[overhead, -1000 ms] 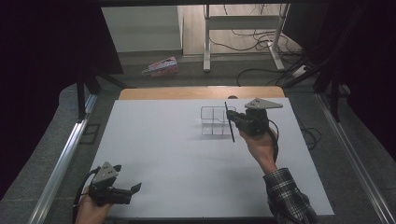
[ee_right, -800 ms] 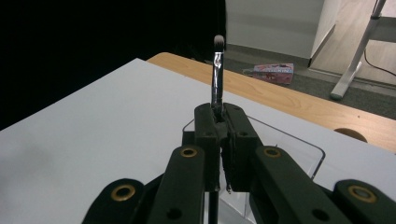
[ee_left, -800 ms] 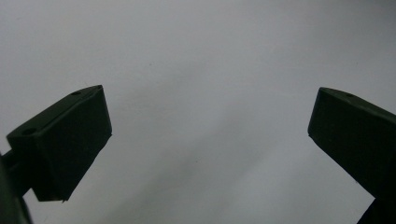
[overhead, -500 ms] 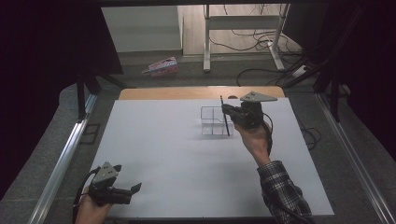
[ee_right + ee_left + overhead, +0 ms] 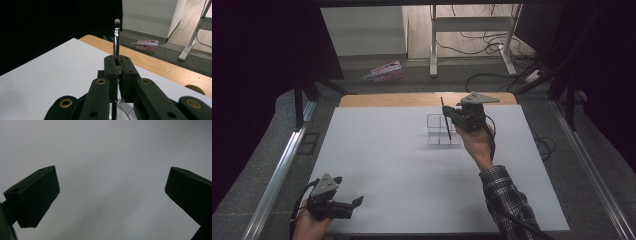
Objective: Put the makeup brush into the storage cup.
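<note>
One brush [image 5: 116, 40] is in hand, a slim make-up brush with a dark handle and a pale tuft, and it looks like the single item being moved. The right gripper [image 5: 451, 116] has its jaws clamped on the handle, so the brush stands nearly upright with the tuft at the top and the lower end of the handle hanging toward a clear plastic organiser [image 5: 439, 131] with several open compartments, which sits on the white bench [image 5: 387, 150] near its far edge. In the high view the brush hangs over the organiser, its lower end at or just above the compartments; I cannot tell whether it is already inside one. So the pick-up seems done, and what appears to be left is lowering the brush into a compartment and letting go. The left gripper [image 5: 354, 202] rests at the near left corner of the bench with its jaws wide apart and nothing between them, well away from the organiser and taking no part.
</note>
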Demonstrator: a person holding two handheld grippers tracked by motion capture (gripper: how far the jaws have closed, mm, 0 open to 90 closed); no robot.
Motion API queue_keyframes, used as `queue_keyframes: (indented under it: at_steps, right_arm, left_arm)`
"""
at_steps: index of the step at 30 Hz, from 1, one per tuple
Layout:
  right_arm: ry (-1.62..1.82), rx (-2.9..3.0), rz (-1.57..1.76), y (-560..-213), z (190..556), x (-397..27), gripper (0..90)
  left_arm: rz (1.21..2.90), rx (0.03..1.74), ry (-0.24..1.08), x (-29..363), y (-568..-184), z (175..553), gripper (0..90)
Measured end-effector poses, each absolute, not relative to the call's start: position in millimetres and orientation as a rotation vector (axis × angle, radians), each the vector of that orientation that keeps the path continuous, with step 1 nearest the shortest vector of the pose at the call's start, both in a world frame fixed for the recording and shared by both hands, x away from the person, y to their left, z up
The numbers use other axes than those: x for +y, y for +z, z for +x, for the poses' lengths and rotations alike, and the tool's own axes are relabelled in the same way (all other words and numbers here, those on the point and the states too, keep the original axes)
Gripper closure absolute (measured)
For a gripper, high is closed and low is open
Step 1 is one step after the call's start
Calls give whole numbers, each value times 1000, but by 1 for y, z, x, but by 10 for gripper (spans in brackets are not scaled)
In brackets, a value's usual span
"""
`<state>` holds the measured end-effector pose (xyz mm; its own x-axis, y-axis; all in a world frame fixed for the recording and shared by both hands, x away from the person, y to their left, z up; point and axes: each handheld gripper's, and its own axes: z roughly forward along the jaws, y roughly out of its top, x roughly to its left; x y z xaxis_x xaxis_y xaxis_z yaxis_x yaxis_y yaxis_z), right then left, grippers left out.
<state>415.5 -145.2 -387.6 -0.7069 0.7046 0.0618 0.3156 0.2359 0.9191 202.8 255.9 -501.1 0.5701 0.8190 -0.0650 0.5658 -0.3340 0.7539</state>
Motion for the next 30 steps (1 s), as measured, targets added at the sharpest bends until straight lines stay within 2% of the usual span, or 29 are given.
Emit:
queue_keyframes:
  at_steps: [30]
  right_arm:
    - [1498,2130,900,-380,446,-112,850]
  left_arm:
    - [2045,1098,420,255,-501,203,2]
